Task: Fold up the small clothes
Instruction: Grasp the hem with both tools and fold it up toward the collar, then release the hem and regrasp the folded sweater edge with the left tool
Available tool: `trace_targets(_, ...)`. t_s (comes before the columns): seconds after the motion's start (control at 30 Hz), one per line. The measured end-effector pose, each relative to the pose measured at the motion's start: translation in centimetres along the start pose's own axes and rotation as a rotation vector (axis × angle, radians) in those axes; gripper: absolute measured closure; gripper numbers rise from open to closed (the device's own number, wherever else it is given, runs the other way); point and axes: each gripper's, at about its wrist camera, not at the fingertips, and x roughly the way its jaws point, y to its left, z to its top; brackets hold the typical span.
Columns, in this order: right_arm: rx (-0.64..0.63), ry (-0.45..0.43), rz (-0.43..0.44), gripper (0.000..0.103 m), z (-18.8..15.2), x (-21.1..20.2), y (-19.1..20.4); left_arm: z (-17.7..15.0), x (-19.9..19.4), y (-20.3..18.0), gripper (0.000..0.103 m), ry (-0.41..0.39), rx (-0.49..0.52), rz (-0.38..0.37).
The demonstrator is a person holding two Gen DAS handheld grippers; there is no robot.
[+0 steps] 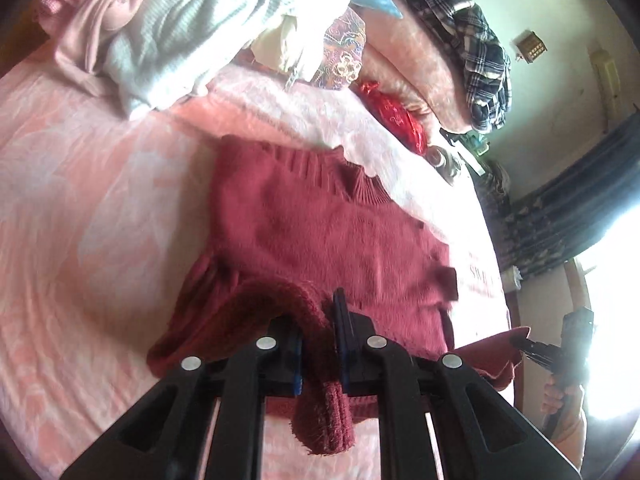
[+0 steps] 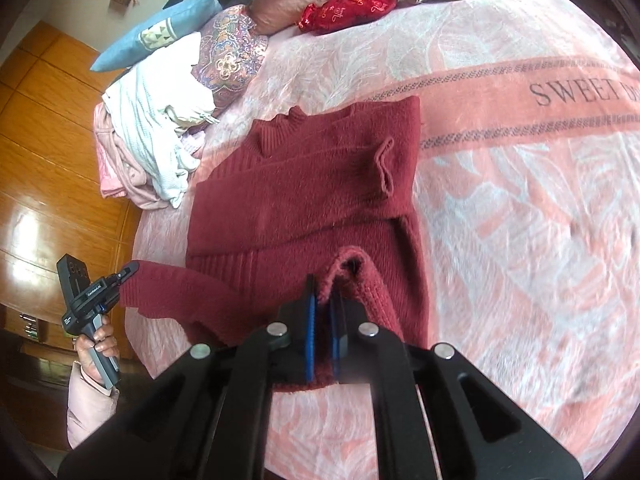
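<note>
**Hem up, both corners pinched**

We have the fuzzy dark-red knitted sweater (image 2: pixel 304 184) lying on the pink patterned bedspread (image 2: pixel 500 184), neck end away from us, with one sleeve already laid across the chest. At far left in the right wrist view sits a heap of white and pale-pink unfolded clothes (image 2: pixel 152 148), just beside the sweater's shoulder; behind it lean a light-blue cushion (image 2: pixel 156 32) and a red satin pouch (image 2: pixel 352 8).

Our left gripper (image 1: pixel 318 344) has its jaws pressed together on a thick bunch of the ribbed hem, and a roll of the knit hangs down below the blue pads. Our right gripper (image 2: pixel 323 328) likewise pinches the hem at its own corner, jaws closed on a raised fold of the fabric. Each wrist view catches the other tool at its edge, with the red hem stretched between the two.

We judge this to be the bottom-to-top fold: the hem is lifted off the bed while the upper body stays flat. The next move calls for carrying both corners forward together, level with each other, keeping the hem taut so it lands square near the collar. If one side lags, the fold may skew; the folded sleeve could also drag out of place.
</note>
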Motion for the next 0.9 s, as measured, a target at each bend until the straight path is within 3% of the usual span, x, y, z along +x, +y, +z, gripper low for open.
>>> trace_targets(0.17, 0.025, -0.008, -0.04, 0.099, 5.6, 4.8, -0.9, 4.8, 6.4, 0.6, 0.091, -0.001, -0.022, 0.029)
trace_targets(0.4, 0.099, 0.032, -0.057, 0.098, 10.8, 11.5, -4.2, 8.2, 14.2, 5.0, 0.091, 0.023, -0.146, 0.08)
trace_targets(0.5, 0.125, 0.066, -0.059, 0.094, 11.8, 13.4, -5.4, 8.2, 15.9, 6.0, 0.091, 0.053, -0.148, 0.09)
trace_targets(0.6, 0.12, 0.073, -0.017, 0.091, 11.7, 13.0, -6.1, 8.3, 15.4, 6.7, 0.088, 0.076, -0.169, 0.039)
trace_targets(0.63, 0.107, 0.068, -0.013, 0.085, 11.5, 12.4, -6.0, 8.3, 15.1, 6.9, 0.085, 0.09, -0.173, 0.019)
trace_targets(0.67, 0.102, 0.057, -0.022, 0.071, 11.3, 11.8, -6.2, 8.3, 14.6, 7.1, 0.082, 0.101, -0.173, 0.004)
trace_targets(0.73, 0.108, 0.034, -0.024, 0.057, 11.0, 10.4, -6.6, 8.5, 13.1, 7.1, 0.05, 0.074, -0.155, 0.037)
trace_targets(0.77, 0.1, 0.024, -0.035, 0.057, 10.9, 9.8, -6.6, 8.5, 12.3, 7.1, 0.045, 0.052, -0.136, 0.05)
trace_targets(0.9, 0.051, 0.025, -0.04, 0.057, 10.1, 8.2, -6.5, 8.6, 9.6, 6.7, 0.044, 0.003, -0.043, 0.08)
